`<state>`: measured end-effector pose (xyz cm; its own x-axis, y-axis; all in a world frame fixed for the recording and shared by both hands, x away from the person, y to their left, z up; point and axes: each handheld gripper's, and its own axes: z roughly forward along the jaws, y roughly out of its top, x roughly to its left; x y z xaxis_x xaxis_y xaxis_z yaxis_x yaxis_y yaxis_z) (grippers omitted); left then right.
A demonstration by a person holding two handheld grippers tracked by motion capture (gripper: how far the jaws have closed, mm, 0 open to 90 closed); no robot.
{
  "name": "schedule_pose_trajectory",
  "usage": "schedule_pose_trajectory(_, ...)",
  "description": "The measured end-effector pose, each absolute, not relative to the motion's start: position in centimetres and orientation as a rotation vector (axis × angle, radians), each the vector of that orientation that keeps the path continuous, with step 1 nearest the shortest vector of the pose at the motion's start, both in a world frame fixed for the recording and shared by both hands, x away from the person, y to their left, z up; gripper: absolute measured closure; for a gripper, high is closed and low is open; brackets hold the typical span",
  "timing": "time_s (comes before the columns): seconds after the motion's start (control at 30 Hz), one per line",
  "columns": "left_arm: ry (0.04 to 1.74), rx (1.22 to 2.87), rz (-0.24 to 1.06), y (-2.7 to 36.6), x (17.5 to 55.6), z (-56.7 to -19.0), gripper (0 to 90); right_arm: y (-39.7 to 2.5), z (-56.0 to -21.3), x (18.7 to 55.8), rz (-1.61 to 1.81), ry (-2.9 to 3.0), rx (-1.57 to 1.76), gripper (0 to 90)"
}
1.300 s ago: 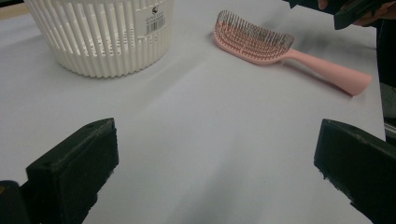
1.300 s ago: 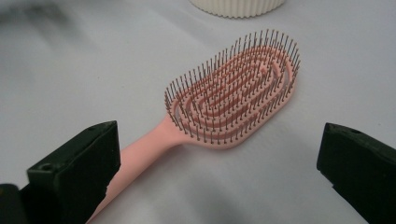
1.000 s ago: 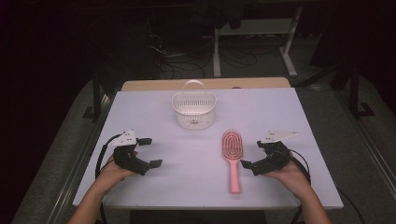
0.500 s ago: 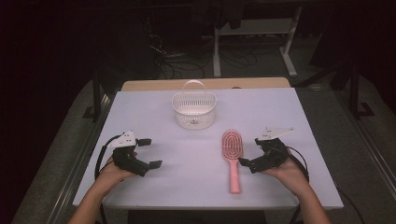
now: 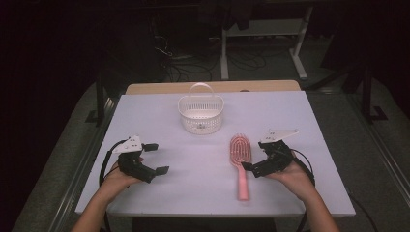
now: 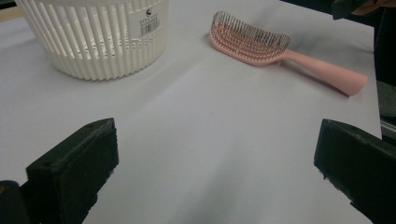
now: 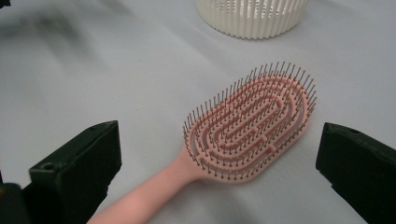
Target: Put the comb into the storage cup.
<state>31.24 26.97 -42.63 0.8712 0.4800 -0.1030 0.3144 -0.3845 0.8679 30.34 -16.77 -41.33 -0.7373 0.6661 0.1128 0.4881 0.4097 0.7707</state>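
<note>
pink hairbrush [image 5: 240, 159] at 5 o'clock of basket [image 5: 200, 114] | light, stiff plastic | grip handle, avoid bristles | right hand-held gripper [image 5: 256, 164] spread wide, empty | left hand-held gripper [image 5: 157, 158] spread, empty

Hairbrush [image 7: 252, 128]: pink body and handle, concentric oval ridges, dark thin bristles.
Basket [image 5: 200, 114]: white, vertical slatted pattern, white handle, small barcode label.
Counter [image 5: 193, 179]: plain pale lilac-white top, tan far edge.
Left gripper [image 5: 153, 159]: black, grey top plate.
Right gripper [image 5: 252, 157]: black, grey top plate.
Fingers [image 7: 74, 170]: matte black.
</note>
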Motion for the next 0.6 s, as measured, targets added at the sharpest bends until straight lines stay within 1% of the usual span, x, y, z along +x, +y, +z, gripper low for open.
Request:
schedule_pose_trajectory(0.47, 0.578, 2.002, 0.197, 26.9, 31.4, -42.6, 0.0, -14.9, -41.0, 30.9, 1.223, 2.505, 0.966, 0.0)
schedule_pose_trajectory(0.57, 0.578, 1.999, 0.197, 26.9, 31.3, -42.6, 0.0, -14.6, -41.0, 31.0, 1.227, 2.518, 0.954, 1.9)
schedule_pose_trajectory(0.6, 0.578, 1.999, 0.198, 26.9, 31.4, -42.6, 0.0, -14.4, -41.0, 31.0, 1.235, 2.523, 0.949, 4.6)
